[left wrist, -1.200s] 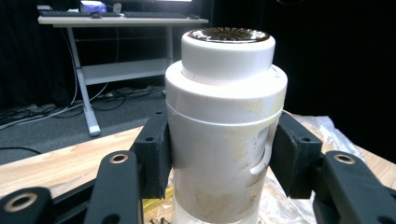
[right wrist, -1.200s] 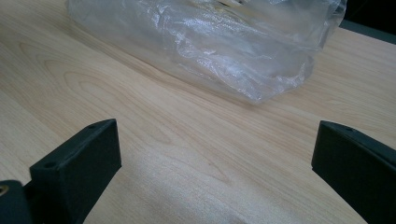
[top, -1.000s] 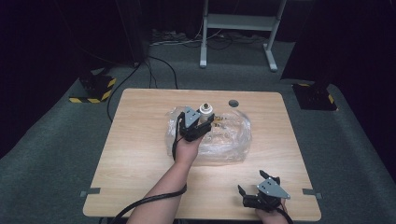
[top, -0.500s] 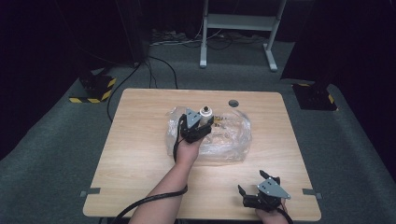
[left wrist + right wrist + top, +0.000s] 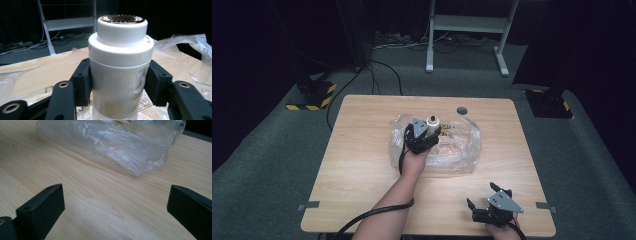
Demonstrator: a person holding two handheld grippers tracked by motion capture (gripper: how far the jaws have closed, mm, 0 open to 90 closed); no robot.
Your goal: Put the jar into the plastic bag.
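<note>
High view: one left gripper (image 5: 426, 131) holds one white jar (image 5: 432, 121) upright over one clear plastic bag (image 5: 462, 145); the right gripper (image 5: 492, 207) sits well apart, nearer the person, so the left hand is the nearer one.

Left gripper view: the jaws are clamped on the jar's (image 5: 121, 67) sides, its long axis vertical.

Right gripper view: jaws stand wide apart, empty, with the bag (image 5: 112, 142) ahead.

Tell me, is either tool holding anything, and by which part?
The left tool grips a white jar by its body, just below the cap. The right tool holds nothing.
</note>
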